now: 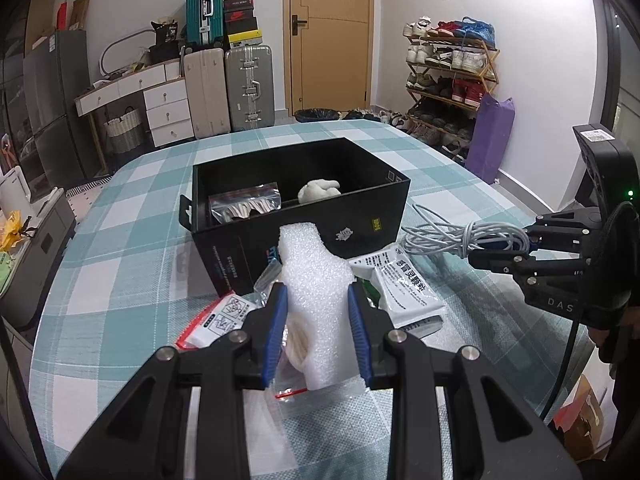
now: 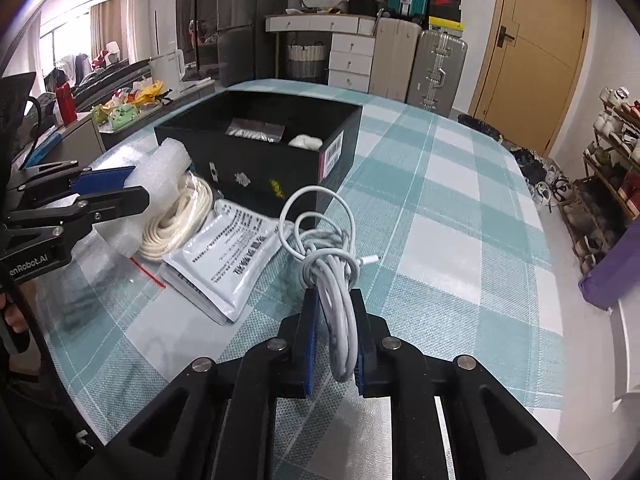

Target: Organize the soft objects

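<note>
Currently left gripper (image 1: 316,304) clamped on foam sheet (image 1: 316,276), right gripper (image 2: 335,320) clamped on white cable (image 2: 332,264), near black box (image 1: 296,188).

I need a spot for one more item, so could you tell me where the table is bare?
Bare checked tablecloth lies right of the open black box and bundled white cable. Crowded: in front of the box, around the white printed pouches.
</note>
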A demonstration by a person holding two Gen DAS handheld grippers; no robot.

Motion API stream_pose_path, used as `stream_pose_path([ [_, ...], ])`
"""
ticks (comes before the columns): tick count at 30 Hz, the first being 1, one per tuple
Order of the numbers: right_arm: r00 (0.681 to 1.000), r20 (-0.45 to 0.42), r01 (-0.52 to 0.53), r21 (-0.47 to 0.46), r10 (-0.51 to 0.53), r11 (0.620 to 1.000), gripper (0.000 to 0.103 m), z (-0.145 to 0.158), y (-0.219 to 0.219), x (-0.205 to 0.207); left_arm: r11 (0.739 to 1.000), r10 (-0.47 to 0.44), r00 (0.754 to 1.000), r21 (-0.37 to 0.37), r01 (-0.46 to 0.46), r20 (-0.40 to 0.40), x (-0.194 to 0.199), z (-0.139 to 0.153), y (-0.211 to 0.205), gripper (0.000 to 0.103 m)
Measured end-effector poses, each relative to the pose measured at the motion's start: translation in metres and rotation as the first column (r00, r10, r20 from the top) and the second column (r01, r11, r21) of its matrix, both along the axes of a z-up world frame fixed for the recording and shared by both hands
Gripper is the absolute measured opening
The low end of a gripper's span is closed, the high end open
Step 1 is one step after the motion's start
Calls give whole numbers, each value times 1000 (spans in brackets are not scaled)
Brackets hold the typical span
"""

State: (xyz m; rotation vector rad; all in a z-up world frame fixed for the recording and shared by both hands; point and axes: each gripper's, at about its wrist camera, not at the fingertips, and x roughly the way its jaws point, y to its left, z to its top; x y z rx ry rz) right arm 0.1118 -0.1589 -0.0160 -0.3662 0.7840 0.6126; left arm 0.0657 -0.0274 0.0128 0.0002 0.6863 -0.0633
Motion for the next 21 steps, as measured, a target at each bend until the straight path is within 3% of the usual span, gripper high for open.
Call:
stream_pose_path([
  [17, 994, 104, -19, 49, 14, 999, 13, 41, -1, -18, 1000, 24, 999, -17, -23, 49, -9, 18, 9, 29],
  [19, 993, 114, -21, 55, 15, 998, 1, 44, -1, -19, 999, 27, 998, -23, -26, 51, -9, 19, 11, 29],
  [21, 994, 108, -26, 46, 20, 999, 1, 44, 1, -19, 999, 30, 998, -25, -29, 53, -10, 19, 12, 29],
])
